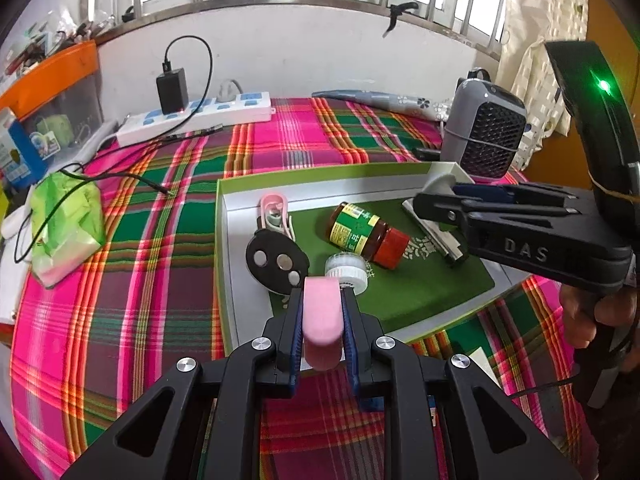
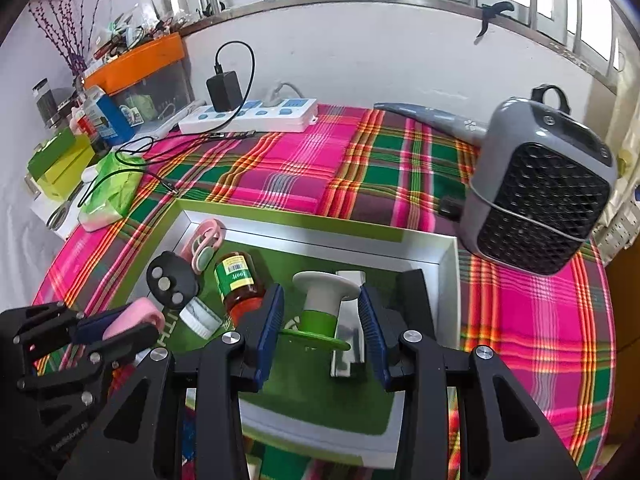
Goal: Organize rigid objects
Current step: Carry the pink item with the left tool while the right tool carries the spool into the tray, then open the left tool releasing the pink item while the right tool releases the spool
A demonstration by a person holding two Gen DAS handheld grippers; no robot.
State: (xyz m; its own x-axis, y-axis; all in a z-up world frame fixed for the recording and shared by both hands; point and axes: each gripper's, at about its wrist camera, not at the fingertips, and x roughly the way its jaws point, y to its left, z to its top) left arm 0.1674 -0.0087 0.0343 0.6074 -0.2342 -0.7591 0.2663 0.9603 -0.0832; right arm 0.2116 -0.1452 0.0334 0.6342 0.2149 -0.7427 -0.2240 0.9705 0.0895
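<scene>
A shallow green-lined box (image 1: pixel 420 304) lies on the plaid cloth. In it are a red-capped jar (image 1: pixel 368 234) on its side, a white-capped bottle (image 1: pixel 347 270), a black disc with metal buttons (image 1: pixel 276 260), a pink clip (image 1: pixel 274 210) and a flat metal piece (image 1: pixel 434 232). My left gripper (image 1: pixel 322 292) is shut on a pink block (image 1: pixel 322 320) over the box's near edge. My right gripper (image 2: pixel 320 304) is open over the box, its fingers on either side of a white and green spool (image 2: pixel 322 304). I cannot tell whether the pads touch the spool.
A grey heater (image 2: pixel 540 196) stands right of the box. A white power strip (image 1: pixel 196 116) with a black charger sits at the back by the wall. A green tissue pack (image 1: pixel 66 224) and loose cables lie at the left. An orange-lidded bin (image 2: pixel 140 64) and clutter fill the far left.
</scene>
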